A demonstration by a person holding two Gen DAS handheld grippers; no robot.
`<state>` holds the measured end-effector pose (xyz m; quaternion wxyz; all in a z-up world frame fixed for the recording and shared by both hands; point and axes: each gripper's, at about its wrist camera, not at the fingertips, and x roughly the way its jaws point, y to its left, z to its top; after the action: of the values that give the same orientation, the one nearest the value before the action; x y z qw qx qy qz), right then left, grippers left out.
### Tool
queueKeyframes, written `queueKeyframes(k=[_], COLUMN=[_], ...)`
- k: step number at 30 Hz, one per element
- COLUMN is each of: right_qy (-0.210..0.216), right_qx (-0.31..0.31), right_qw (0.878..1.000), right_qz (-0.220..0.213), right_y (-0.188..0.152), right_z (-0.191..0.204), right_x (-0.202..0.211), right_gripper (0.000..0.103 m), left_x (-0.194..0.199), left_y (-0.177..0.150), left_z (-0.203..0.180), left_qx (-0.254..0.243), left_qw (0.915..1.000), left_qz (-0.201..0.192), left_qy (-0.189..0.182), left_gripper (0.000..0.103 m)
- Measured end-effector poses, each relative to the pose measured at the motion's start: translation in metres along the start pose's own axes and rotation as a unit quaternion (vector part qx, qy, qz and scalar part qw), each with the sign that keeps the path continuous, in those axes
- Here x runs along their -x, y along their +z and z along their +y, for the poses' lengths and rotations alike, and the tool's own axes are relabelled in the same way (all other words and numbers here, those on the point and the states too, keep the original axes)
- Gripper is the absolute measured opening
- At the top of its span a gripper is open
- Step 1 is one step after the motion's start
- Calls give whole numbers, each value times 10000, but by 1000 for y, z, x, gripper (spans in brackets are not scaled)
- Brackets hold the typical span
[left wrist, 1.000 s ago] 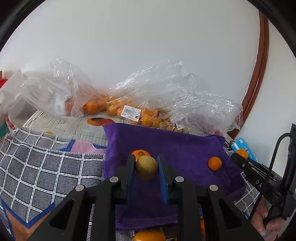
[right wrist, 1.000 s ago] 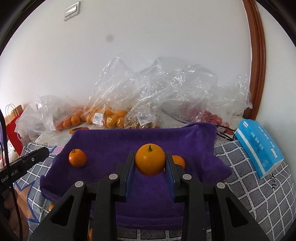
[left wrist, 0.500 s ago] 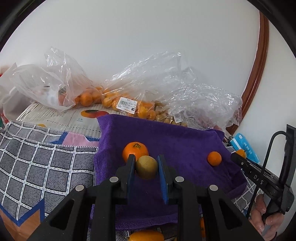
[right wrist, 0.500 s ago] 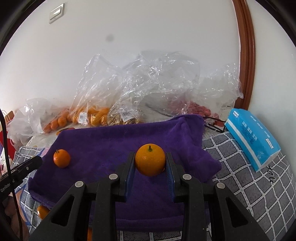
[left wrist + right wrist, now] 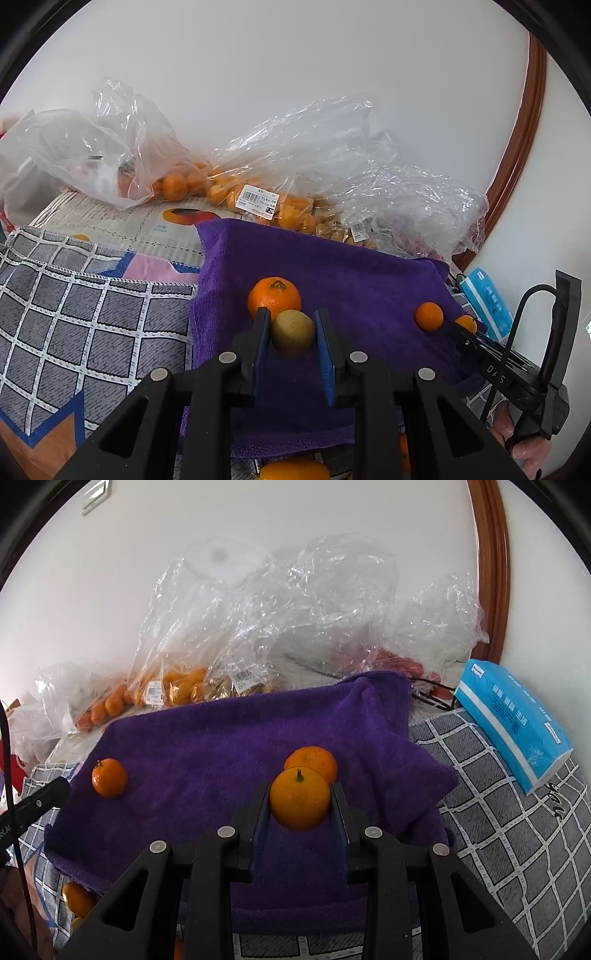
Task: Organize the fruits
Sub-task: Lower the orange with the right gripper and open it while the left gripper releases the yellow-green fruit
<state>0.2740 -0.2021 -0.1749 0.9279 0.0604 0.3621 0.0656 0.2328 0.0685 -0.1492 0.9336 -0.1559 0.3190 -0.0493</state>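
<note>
Here the left claw (image 5: pixel 292 334) gripped a yellowish fruit (image 5: pixel 293 333) over the purple towel (image 5: pixel 354 280); the right claw (image 5: pixel 300 805) clamped an orange (image 5: pixel 300 799).

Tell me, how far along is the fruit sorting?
Early, I'd guess. Two oranges already sit on the purple towel. In hand: the left tongs grip a yellowish fruit, the right tongs an orange, both over the towel. Left: the bags of fruit behind and a few loose fruits in front.
</note>
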Motion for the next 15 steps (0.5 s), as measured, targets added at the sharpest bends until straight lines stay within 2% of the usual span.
queueKeyframes(k=[15], right_qy=[-31], right_qx=[114], right_qw=[9996], right_qz=[238], right_y=[-3], right_z=[6], right_x=[-8], right_gripper=[31], left_x=[-5], left_y=[-2], left_z=[1], left_qx=[-9], left_qw=[9999], left_qz=[106], left_qy=[-79], left_gripper=[23])
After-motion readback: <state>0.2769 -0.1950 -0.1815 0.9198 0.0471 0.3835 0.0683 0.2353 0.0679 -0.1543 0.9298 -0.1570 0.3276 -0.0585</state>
